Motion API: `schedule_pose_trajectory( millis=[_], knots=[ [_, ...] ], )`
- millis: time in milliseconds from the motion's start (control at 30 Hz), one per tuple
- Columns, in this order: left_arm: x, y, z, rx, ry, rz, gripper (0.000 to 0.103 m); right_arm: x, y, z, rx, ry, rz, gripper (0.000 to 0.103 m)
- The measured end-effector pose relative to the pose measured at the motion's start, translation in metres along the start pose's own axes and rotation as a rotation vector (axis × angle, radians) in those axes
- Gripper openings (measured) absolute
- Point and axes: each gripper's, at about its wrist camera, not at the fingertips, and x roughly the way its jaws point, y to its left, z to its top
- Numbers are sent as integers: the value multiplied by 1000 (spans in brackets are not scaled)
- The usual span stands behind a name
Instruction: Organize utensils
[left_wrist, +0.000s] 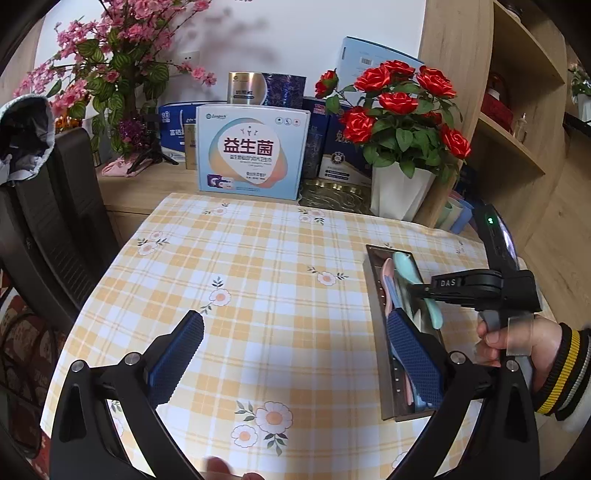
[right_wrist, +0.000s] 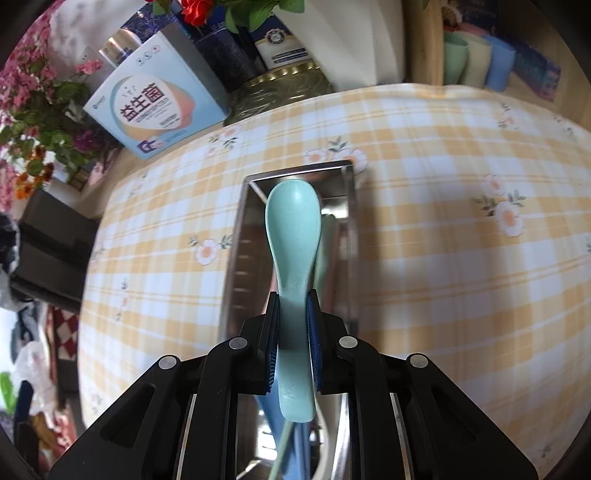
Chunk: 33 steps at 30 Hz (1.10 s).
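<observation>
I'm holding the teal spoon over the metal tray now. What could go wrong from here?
1. The right gripper pinches the teal spoon only at its narrow handle, so the spoon could pivot or slip.
2. The metal tray is narrow and already holds other spoons; the bowl may catch its rim.
3. The left gripper's open fingers overlap the tray, risking a bump.

Matt plastic spoon (right_wrist: 291, 236), mirror-glossy metal tray (right_wrist: 236, 258)

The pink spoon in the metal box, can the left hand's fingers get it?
Probably yes: the left fingers are open beside the metal box, though the right gripper and its green spoon hang above the pink spoon.
</observation>
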Motion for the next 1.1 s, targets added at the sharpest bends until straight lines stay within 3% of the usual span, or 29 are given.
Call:
schedule_pose_trajectory(
  millis=[200, 367, 467, 533, 567, 767, 900, 1000, 1100],
  knots=[
    [1, -5, 3, -8, 2, -10, 97, -2, -2, -2, 14, 18, 56, 16],
    [-1, -9, 7, -15, 3, -4, 97, -13, 1, -6, -34, 4, 37, 17],
    [-4, -14, 11, -10, -2, -1, 97, -31, 7, -10, -127, -40, 6, 28],
    [-8, -18, 14, -3, -8, -3, 97, -46, 9, -11, -180, -84, -11, 50],
    [-9, -20, 16, -1, -11, -5, 97, -52, 10, -11, -200, -104, -16, 54],
    [-25, -36, 28, 10, -38, -4, 97, -104, 10, -13, -308, -211, -1, 64],
    [-36, -52, 36, 37, -41, 36, 97, -151, 9, -20, -379, -307, 43, 87],
    [-47, -63, 44, 42, -44, 84, 97, -186, 5, -27, -400, -403, 48, 88],
    [-69, -79, 51, 61, -95, 89, 97, -223, -5, -34, -390, -472, 48, 88]
  ],
)
